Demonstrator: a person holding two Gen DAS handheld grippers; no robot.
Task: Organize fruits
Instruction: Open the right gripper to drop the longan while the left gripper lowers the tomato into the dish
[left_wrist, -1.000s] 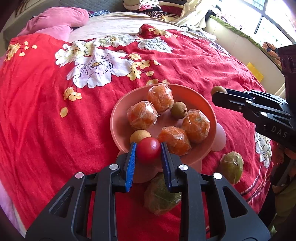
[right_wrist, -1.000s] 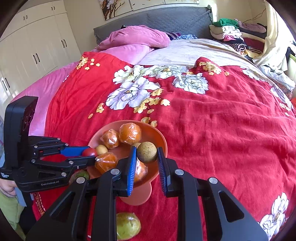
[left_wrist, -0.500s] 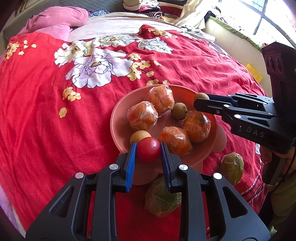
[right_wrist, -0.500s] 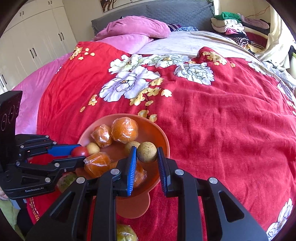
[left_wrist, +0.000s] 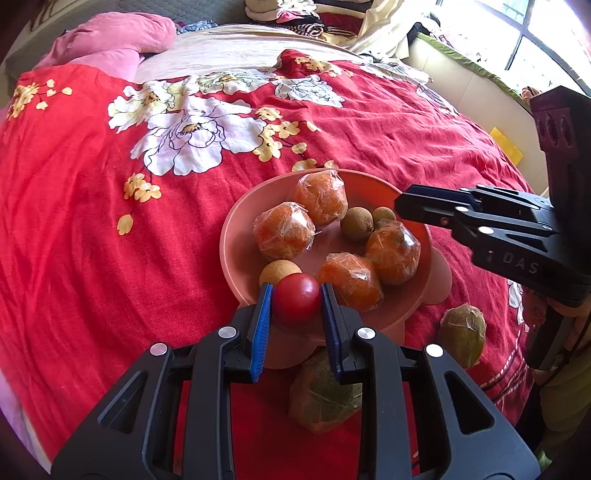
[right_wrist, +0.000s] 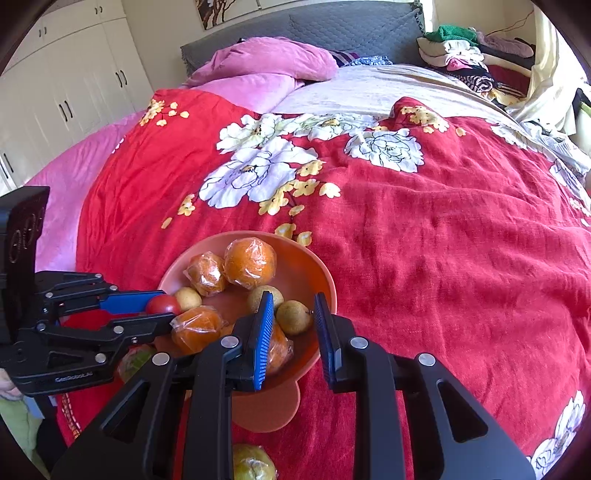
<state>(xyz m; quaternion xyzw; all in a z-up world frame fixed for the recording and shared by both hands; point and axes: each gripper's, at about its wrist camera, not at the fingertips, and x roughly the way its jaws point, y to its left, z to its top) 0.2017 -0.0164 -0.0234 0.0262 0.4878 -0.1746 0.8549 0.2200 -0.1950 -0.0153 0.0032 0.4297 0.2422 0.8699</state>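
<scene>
A pink bowl on the red floral bedspread holds several plastic-wrapped oranges and small brown round fruits. My left gripper is shut on a small red fruit at the bowl's near rim, beside a tan fruit. My right gripper hangs over the bowl with its jaws opening. A brown fruit lies between them in the bowl, and the pads stand clear of it. The right wrist view also shows the left gripper with the red fruit.
Two green wrapped fruits lie on the bedspread beside the bowl's foot. Pink bedding and piled clothes sit at the head of the bed. White wardrobes stand at the left.
The right gripper came in over the bowl with the brown fruit, its jaws parted, and the fruit now rests in the bowl. The left gripper kept still with the red fruit.
</scene>
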